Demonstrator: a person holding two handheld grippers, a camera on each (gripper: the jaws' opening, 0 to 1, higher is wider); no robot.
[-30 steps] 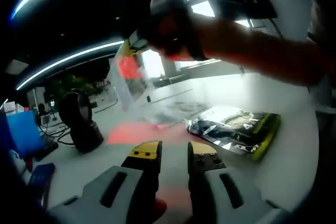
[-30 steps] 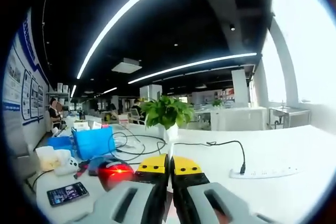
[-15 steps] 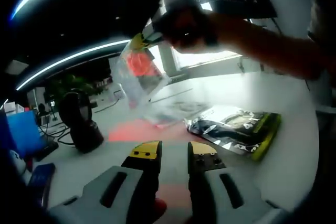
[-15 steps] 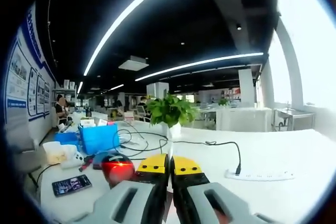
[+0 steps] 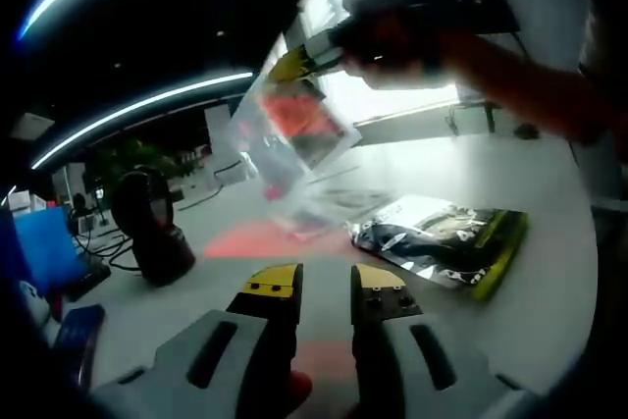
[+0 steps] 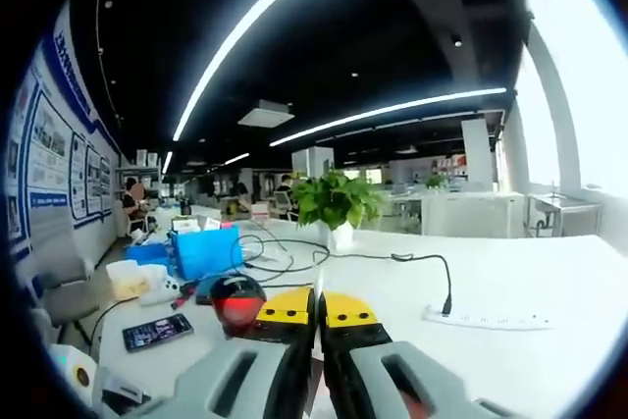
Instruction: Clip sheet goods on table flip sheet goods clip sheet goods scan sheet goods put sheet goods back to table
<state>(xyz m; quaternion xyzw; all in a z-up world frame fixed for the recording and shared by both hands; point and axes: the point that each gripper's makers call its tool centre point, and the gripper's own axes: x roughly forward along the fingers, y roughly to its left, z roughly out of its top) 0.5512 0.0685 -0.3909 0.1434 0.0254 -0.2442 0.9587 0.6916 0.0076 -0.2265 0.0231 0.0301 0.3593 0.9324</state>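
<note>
Your right tongs [image 5: 294, 58], entering upper centre of the left gripper view, are pinching the clear sheet packet [image 5: 294, 134] aloft; your left tongs [image 5: 326, 287] are waiting narrowly parted. While scanning, you're wanting its barcode facing the scanner [image 5: 147, 228] at left

Open-plan office, seen from my two grippers. Long ceiling light strips [image 6: 294, 7] run overhead from 9 toward 1 o'clock. White desks [image 6: 510, 282] carry a potted plant [image 6: 337, 205] near centre, a power strip [image 6: 486, 320] with cable at 4 o'clock, a blue box [image 6: 206, 252], a phone [image 6: 157, 333] at 8 o'clock. Wall posters [image 6: 49, 144] at 9 o'clock; seated people beyond. Left view: barcode scanner stand [image 5: 147, 228] at 9 o'clock.
</note>
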